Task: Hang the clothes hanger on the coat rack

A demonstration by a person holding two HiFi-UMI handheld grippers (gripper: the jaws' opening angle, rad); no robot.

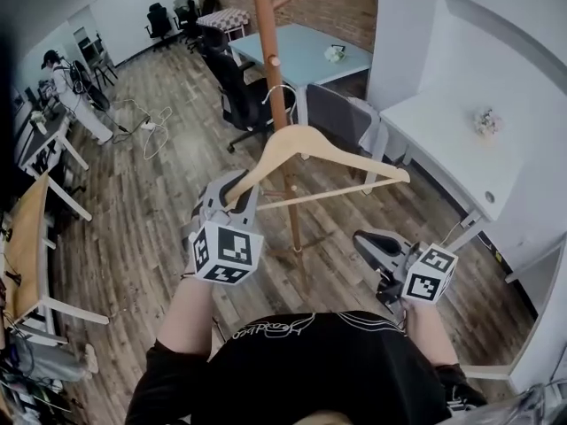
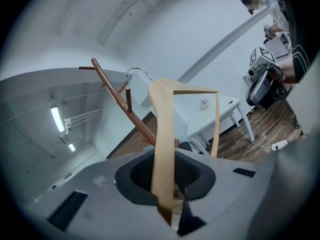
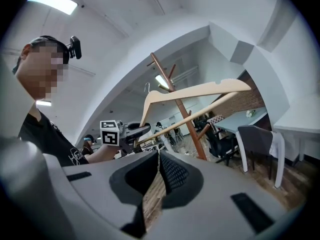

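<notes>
A light wooden clothes hanger (image 1: 312,147) with a thin metal hook (image 1: 280,90) hangs in the air right in front of the brown coat rack pole (image 1: 273,78). My left gripper (image 1: 232,204) is shut on the hanger's left arm. In the left gripper view that arm (image 2: 162,149) runs up between the jaws, with the rack's pegs (image 2: 117,96) behind it. My right gripper (image 1: 372,248) is lower right of the hanger, apart from it, jaws shut on nothing. The right gripper view shows the hanger (image 3: 195,93), the rack (image 3: 180,106) and the left gripper (image 3: 131,132).
A black office chair (image 1: 237,91) and a light blue table (image 1: 306,51) stand behind the rack. A grey chair (image 1: 341,118) and a white desk (image 1: 447,149) are to the right. Another person (image 1: 69,94) stands far left, with a cable (image 1: 146,131) on the wooden floor.
</notes>
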